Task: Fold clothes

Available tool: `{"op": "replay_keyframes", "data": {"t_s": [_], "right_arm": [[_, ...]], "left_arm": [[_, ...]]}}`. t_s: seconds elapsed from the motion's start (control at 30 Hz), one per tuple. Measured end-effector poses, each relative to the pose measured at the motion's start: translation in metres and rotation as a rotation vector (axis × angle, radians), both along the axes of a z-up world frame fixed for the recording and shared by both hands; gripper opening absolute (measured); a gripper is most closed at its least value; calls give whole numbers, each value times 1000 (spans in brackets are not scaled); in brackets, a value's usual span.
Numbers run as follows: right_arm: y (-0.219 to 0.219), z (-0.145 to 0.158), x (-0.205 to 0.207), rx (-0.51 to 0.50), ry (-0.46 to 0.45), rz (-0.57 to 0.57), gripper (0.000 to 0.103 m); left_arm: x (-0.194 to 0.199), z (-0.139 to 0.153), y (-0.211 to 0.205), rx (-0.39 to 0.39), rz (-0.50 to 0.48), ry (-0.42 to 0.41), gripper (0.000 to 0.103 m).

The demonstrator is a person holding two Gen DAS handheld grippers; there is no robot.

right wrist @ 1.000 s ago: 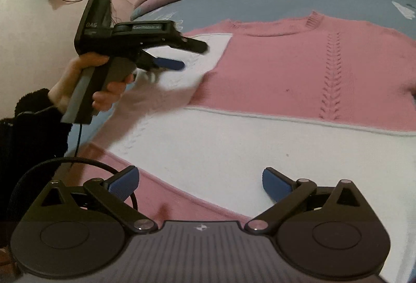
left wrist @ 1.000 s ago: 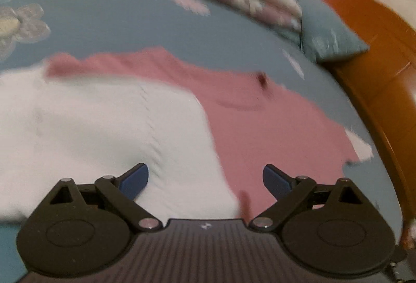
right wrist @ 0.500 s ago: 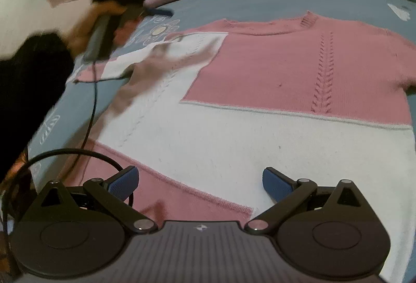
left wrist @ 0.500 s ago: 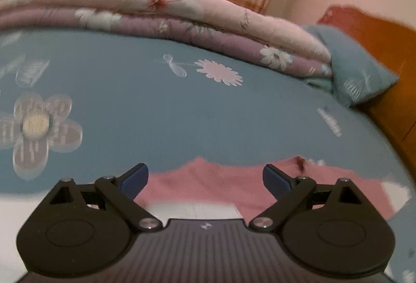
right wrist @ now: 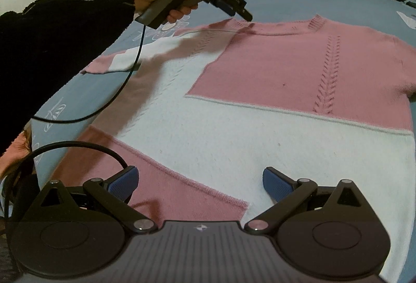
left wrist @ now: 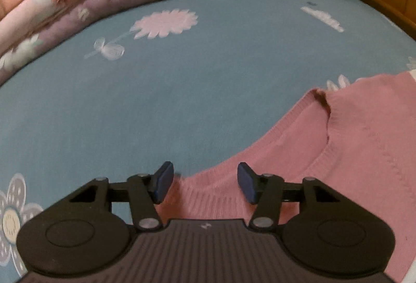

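Pink-and-white knit sweater (right wrist: 273,101) spread flat, front up, on the blue floral bedsheet (left wrist: 182,88): pink upper body with a vertical cable stitch, ribbed neckline, white lower band, pink hem corner. Left gripper (left wrist: 204,184) over the neckline's ribbed edge at the shoulder; its jaws have just been closing, ribbing between the pads, no contact visible. Right gripper (right wrist: 200,182) above the sweater's hem, jaws spread wide, nothing held.

Pink-and-white sweater (right wrist: 273,101) spread flat on blue floral bedsheet (right wrist: 338,4).
Left gripper (right wrist: 238,11) at the neckline; right gripper (right wrist: 200,184) open above the hem.
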State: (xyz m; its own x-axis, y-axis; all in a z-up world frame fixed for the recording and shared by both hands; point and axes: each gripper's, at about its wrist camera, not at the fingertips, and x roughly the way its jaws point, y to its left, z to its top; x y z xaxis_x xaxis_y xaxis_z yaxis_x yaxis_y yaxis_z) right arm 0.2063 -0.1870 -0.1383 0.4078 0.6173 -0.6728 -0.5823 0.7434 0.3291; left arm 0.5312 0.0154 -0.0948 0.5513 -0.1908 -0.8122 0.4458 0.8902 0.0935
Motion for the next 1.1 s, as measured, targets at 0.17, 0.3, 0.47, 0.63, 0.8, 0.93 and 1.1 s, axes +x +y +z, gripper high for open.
{"op": "replay_keyframes", "data": {"t_s": [0.17, 0.3, 0.47, 0.63, 0.8, 0.93, 1.1], "right_arm": [[6, -1, -4, -28, -25, 15, 103], [8, -1, -7, -54, -43, 31, 103], [10, 0, -8, -75, -47, 34, 103], [10, 0, -6, -67, -30, 21, 103], [10, 0, -4, -66, -20, 17, 103], [8, 2, -3, -58, 6, 4, 103], [2, 1, 1, -18, 45, -27, 103]], "left_arm": [[11, -18, -19, 158, -99, 37, 63], [4, -19, -27, 154, -138, 37, 26], [-28, -27, -58, 311, -179, -73, 5], [-17, -24, -65, 335, -35, -157, 4], [3, -34, -67, 302, 51, -139, 8], [-7, -11, -52, 220, 71, -148, 17], [-16, 24, -23, 84, 128, -204, 60]]}}
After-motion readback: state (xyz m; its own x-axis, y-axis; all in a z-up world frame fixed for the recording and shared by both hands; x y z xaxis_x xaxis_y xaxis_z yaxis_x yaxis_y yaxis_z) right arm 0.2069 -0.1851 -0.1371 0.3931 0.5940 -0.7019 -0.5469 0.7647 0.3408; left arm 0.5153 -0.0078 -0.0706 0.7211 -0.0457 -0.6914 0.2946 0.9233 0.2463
